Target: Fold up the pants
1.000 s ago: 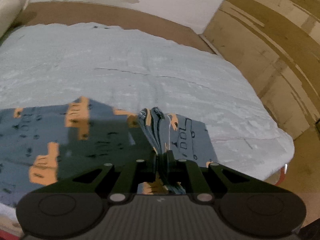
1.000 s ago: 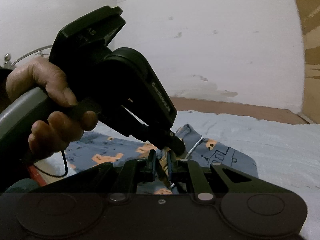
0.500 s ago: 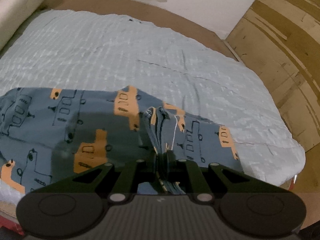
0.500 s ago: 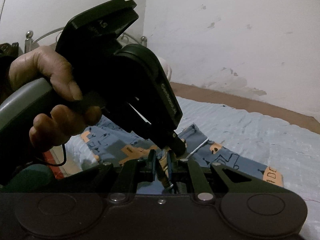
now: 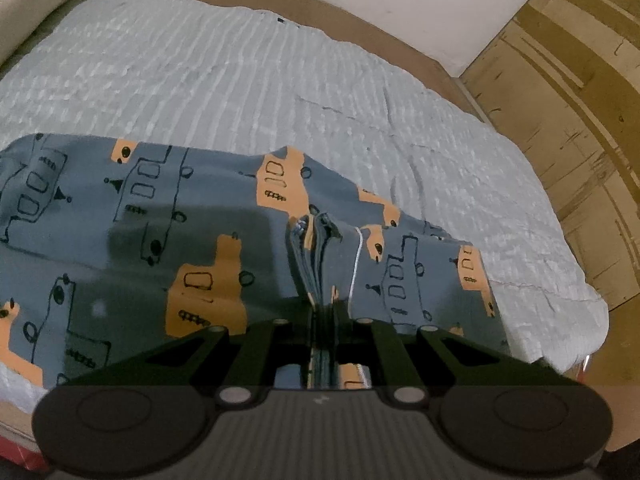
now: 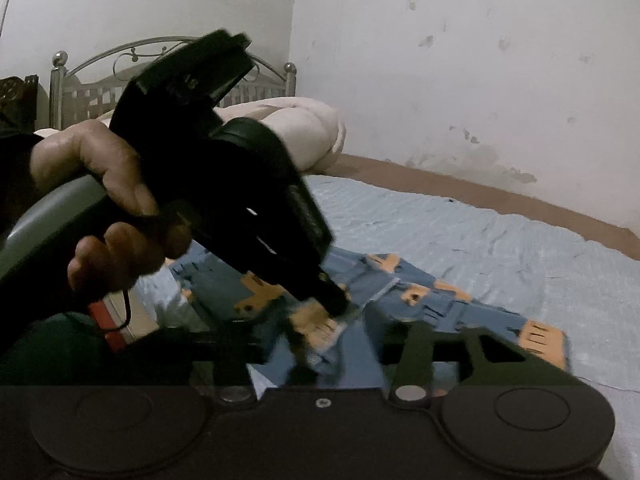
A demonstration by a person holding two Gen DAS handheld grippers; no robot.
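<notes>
Blue-grey pants (image 5: 192,240) with orange truck prints lie spread on the pale blue quilt (image 5: 240,80). In the left wrist view, my left gripper (image 5: 325,312) is shut on a bunched, layered edge of the pants, low over the bed. A white drawstring (image 5: 356,264) hangs beside the pinch. In the right wrist view, a hand holds the left gripper (image 6: 336,306) with its tip on the same bunch of the pants (image 6: 440,304). My right gripper (image 6: 326,342) is just in front of it. Its jaws are opening wide, with blurred fabric loose between them and not pressed.
A rolled cream blanket (image 6: 296,132) and a metal headboard (image 6: 160,64) stand at the bed's far end. Brown wooden panels (image 5: 560,100) run beside the bed. The quilt's edge (image 5: 580,320) drops off at the right. White walls stand behind.
My right gripper's jaws have spread apart and let go of the pants edge. My left gripper has sunk toward the bed with the fabric, and more of the pants now lies flat.
</notes>
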